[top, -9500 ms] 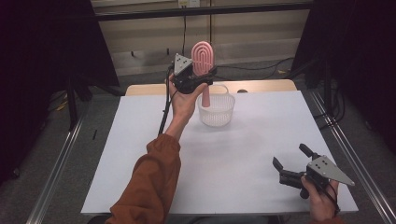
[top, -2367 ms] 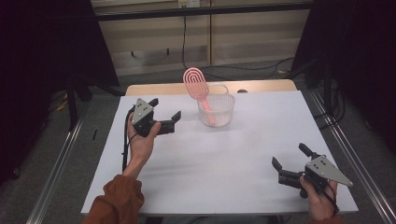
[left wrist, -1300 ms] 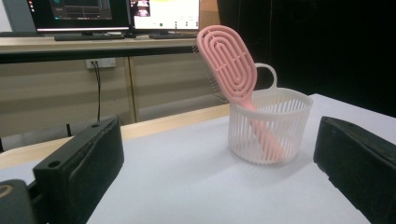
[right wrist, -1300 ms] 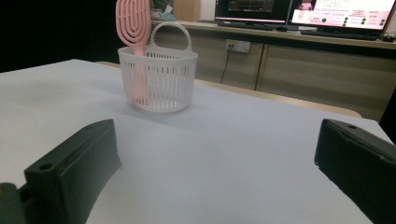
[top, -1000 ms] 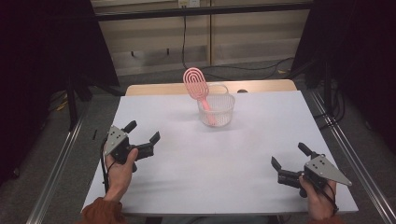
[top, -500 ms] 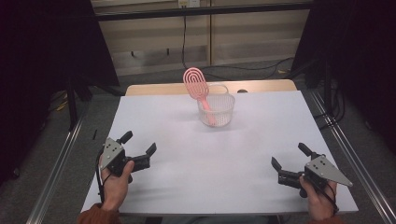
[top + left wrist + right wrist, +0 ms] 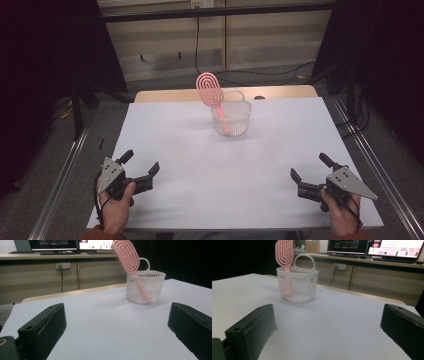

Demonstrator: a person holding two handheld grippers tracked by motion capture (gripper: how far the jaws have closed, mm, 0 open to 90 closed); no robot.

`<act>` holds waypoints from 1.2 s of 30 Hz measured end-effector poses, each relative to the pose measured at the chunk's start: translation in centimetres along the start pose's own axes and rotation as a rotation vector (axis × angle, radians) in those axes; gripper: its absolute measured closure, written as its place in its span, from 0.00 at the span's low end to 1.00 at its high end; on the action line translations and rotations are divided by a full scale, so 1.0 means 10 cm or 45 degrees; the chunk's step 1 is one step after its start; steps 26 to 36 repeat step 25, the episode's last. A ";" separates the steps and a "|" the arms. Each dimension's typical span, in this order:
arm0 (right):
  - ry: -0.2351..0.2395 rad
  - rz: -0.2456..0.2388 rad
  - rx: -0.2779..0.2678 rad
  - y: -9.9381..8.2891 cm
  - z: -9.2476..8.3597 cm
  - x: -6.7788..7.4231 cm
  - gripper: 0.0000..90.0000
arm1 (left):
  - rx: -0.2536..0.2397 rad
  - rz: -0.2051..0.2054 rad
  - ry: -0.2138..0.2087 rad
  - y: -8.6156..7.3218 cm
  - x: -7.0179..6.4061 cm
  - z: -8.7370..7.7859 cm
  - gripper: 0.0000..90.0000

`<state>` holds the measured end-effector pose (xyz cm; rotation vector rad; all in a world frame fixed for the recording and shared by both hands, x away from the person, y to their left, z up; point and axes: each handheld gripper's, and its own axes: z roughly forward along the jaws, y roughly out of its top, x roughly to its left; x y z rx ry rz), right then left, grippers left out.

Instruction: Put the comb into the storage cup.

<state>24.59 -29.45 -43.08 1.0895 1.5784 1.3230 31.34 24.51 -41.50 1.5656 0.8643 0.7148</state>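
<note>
1. Your left gripper (image 7: 140, 170) sits at the near left corner of the white table (image 7: 175, 135), held in your left hand (image 7: 116, 202). Its jaws are spread wide with nothing between them. In the left gripper view the two black jaws stand far apart over bare tabletop.
2. Toward the far middle of the table stands the white slatted basket (image 7: 231, 118), upright, with a loop handle on its far rim. It is well apart from both grippers.
3. The pink hairbrush (image 7: 210, 91) stands in the basket with its handle down inside and its oval, slotted head tilted up and out over the rim toward the left. In the left gripper view the hairbrush (image 7: 127, 255) leans left above the basket (image 7: 146, 287). In the right gripper view it rises at the basket's left side.
4. Your right gripper (image 7: 310, 171) rests at the near right corner, held in your right hand (image 7: 341, 216). Its jaws are also wide apart and grip nothing.
</note>
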 end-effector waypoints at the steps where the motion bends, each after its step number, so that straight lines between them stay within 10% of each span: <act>1: -0.003 0.003 0.000 0.00 0.00 0.00 0.00 | -0.004 -0.009 -0.003 -0.01 -0.01 -0.01 0.02; 4: -0.005 0.002 -0.001 0.00 0.00 0.00 0.00 | 0.012 0.082 0.021 -0.02 -0.04 -0.08 0.02; 7: -0.010 0.006 -0.006 0.00 0.00 0.01 0.00 | 0.017 0.008 -0.026 -0.03 -0.04 -0.14 0.02; 13: -0.017 0.009 -0.004 0.00 0.00 0.01 0.00 | 0.027 -0.034 0.050 -0.08 0.04 -0.22 0.02; 36: -0.010 0.005 -0.003 0.00 0.00 0.00 0.00 | 0.021 -0.053 0.111 -0.06 0.12 -0.18 0.02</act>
